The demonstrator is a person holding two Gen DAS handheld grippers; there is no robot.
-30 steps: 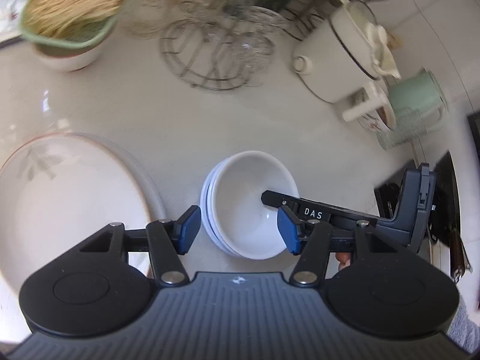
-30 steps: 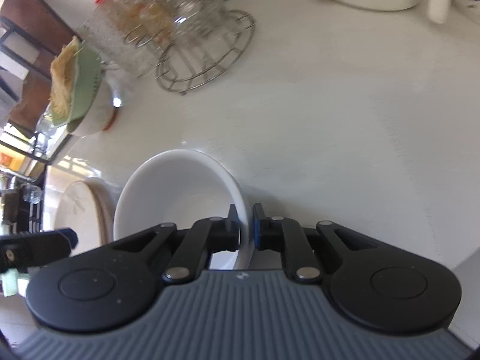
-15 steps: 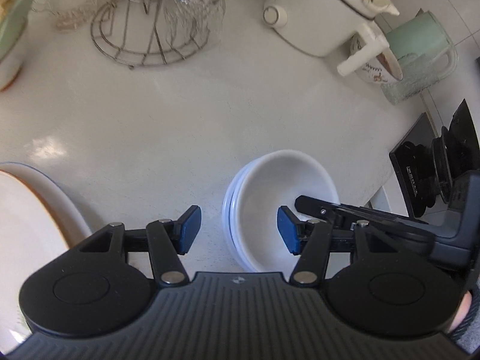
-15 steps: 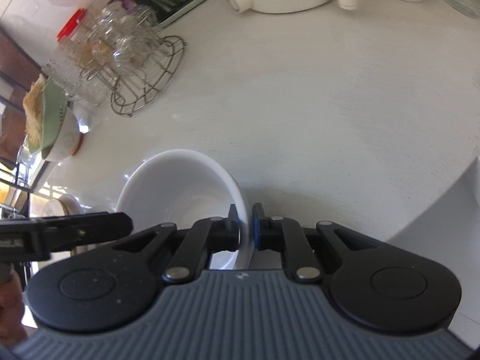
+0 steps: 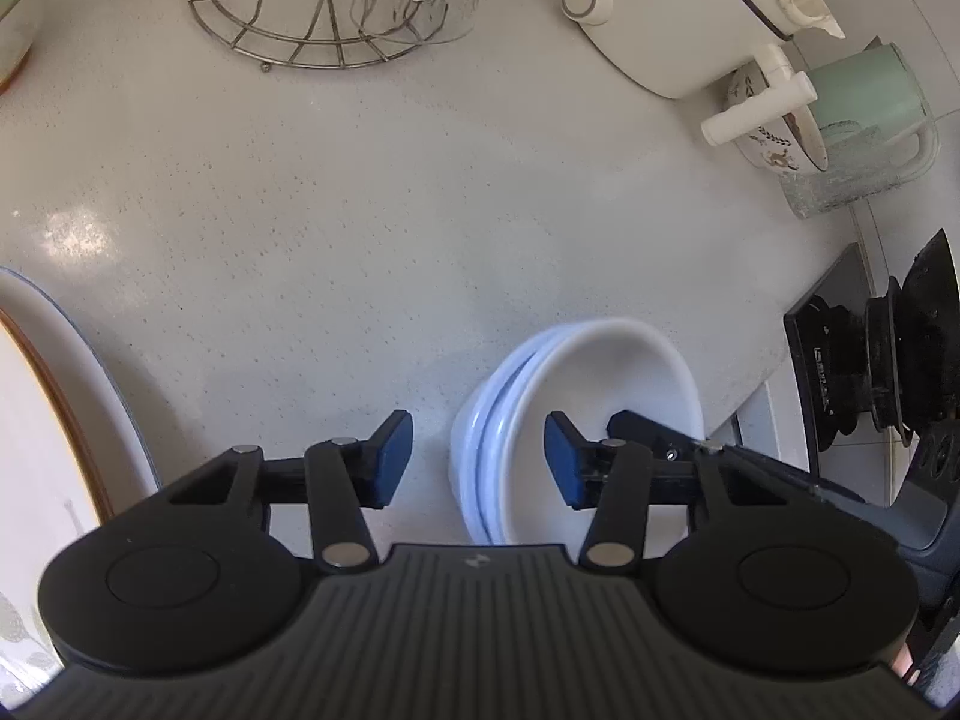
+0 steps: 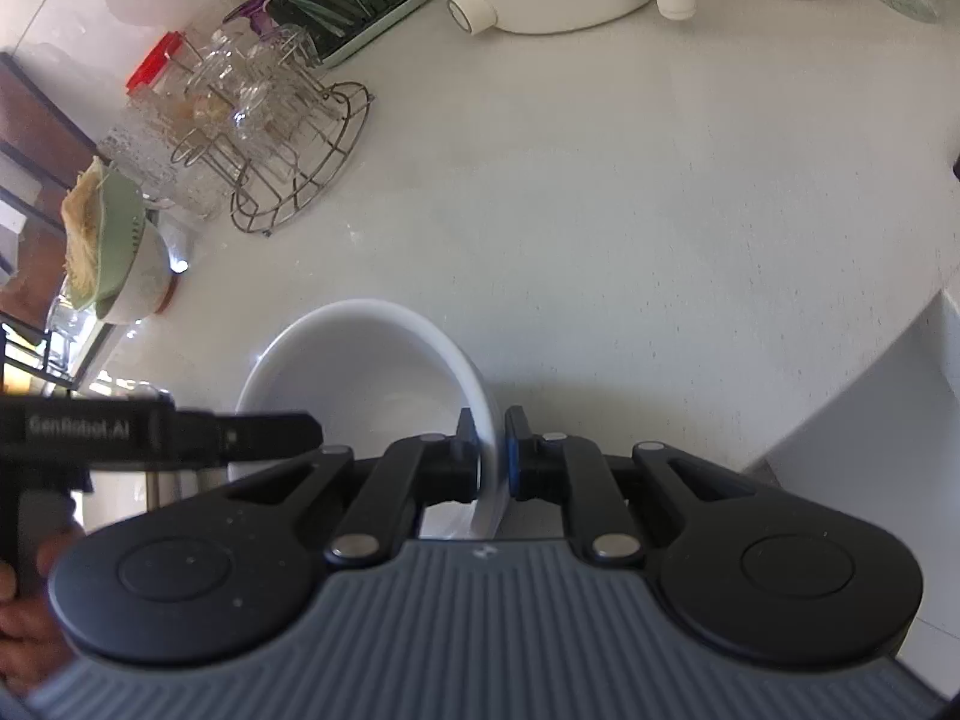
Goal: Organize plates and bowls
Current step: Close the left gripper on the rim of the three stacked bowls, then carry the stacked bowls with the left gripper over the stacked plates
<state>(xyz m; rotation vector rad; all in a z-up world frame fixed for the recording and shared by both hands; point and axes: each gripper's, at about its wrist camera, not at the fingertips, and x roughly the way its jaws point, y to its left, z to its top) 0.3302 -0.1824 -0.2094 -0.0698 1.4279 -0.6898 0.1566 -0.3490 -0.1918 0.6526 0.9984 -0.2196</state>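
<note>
A stack of white bowls [image 5: 606, 396] sits near the counter's front right corner. My left gripper [image 5: 477, 459] hovers low over it with its jaws closing. The stack's left rim lies between the blue pads, which do not touch it. My right gripper [image 6: 492, 456] is shut on the right rim of the white bowl [image 6: 360, 378], and its black finger [image 5: 636, 426] shows inside the bowl in the left wrist view. One finger [image 6: 240, 435] of my left gripper reaches over the bowl from the left. A large brown-rimmed plate [image 5: 42, 432] lies at the left edge.
At the back stand a wire rack [image 5: 300, 30] with glasses, a white pot [image 5: 678, 18], a patterned bowl [image 5: 774, 144] and a green mug [image 5: 864, 90]. A stove burner [image 5: 888, 360] is right of the counter edge. A green colander [image 6: 102, 234] of noodles sits far left.
My left gripper came down and over toward the bowls, and its jaws narrowed around the stack's left rim. The right gripper kept its grip on the bowl while shifting slightly.
</note>
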